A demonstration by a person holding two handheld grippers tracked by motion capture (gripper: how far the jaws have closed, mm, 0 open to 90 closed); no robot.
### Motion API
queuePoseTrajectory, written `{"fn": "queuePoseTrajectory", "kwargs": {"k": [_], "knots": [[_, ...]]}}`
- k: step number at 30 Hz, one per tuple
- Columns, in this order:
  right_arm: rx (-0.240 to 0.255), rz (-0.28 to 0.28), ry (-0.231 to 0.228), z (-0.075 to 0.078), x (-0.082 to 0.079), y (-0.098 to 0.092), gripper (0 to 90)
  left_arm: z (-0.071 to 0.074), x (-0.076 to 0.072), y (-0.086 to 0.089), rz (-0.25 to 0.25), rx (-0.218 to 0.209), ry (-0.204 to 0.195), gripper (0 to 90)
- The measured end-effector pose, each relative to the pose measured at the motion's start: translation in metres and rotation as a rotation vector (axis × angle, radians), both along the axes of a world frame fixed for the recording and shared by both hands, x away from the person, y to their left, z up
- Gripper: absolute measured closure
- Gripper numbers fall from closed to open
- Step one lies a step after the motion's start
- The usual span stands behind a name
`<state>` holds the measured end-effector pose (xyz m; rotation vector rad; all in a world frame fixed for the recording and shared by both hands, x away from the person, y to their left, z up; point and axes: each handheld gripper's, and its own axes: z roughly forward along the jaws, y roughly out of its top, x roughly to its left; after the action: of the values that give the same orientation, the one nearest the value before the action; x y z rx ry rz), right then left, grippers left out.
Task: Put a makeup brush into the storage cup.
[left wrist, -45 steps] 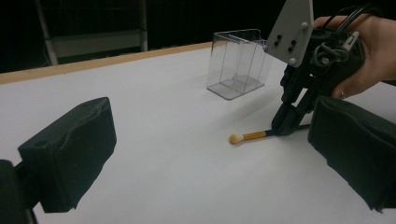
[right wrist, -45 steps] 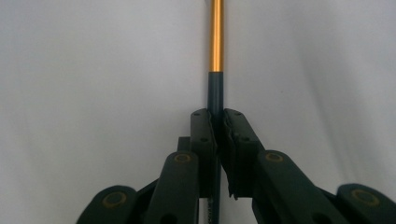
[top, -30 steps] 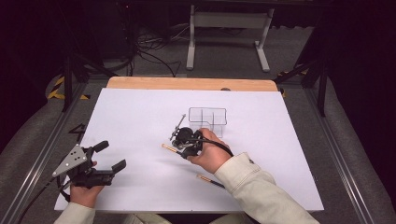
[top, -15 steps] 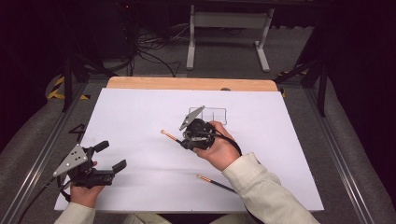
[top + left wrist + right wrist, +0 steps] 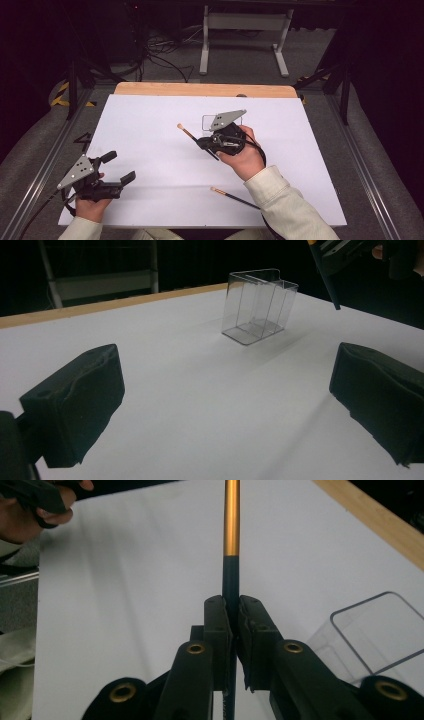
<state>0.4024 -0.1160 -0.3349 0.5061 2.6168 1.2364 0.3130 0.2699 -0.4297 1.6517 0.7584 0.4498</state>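
While the left gripper (image 5: 117, 167) rests near the table's (image 5: 150, 130) front left corner, jaws wide apart with nothing between them, the right gripper (image 5: 204, 143) is clamped tight on a black brush (image 5: 188, 134), held in the air just left of the clear box (image 5: 260, 305). Brush tip points up-left. Second brush (image 5: 235, 197) lies flat near the front edge, beside the right sleeve (image 5: 285, 210).

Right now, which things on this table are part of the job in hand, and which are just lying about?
In the job:
- brush, clamped in the right tool
- clear box, close beside that tool
- second brush, lying on the white sheet near the right sleeve, probably next

Lying about:
- left tool, open and holding nothing
- metal frame and cables on the floor beyond the table
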Motion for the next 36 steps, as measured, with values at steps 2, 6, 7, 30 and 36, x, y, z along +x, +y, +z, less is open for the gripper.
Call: {"fn": "queuePoseTrajectory", "kwargs": {"k": [2, 6, 7, 30, 36], "knots": [[0.029, 0.007, -0.021, 0.001, -0.001, -0.003, 83.6, 0.0, 0.0, 0.0, 0.0, 0.0, 0.0, 1.8], [0.085, 0.007, -0.061, 0.002, -0.002, -0.009, 83.6, 0.0, 0.0, 0.0, -0.002, 0.001, 0.002, 1.9], [0.099, 0.002, -0.074, 0.002, -0.002, -0.011, 83.6, 0.0, 0.0, 0.0, -0.002, 0.001, 0.003, 1.9], [0.39, -0.02, -0.235, 0.0, -0.001, -0.041, 83.7, -0.001, 0.0, -0.001, -0.003, 0.002, 0.004, 1.8], [0.459, -0.031, -0.245, -0.001, 0.002, -0.047, 83.6, -0.001, 0.0, -0.001, -0.002, 0.003, 0.003, 1.9]]}}
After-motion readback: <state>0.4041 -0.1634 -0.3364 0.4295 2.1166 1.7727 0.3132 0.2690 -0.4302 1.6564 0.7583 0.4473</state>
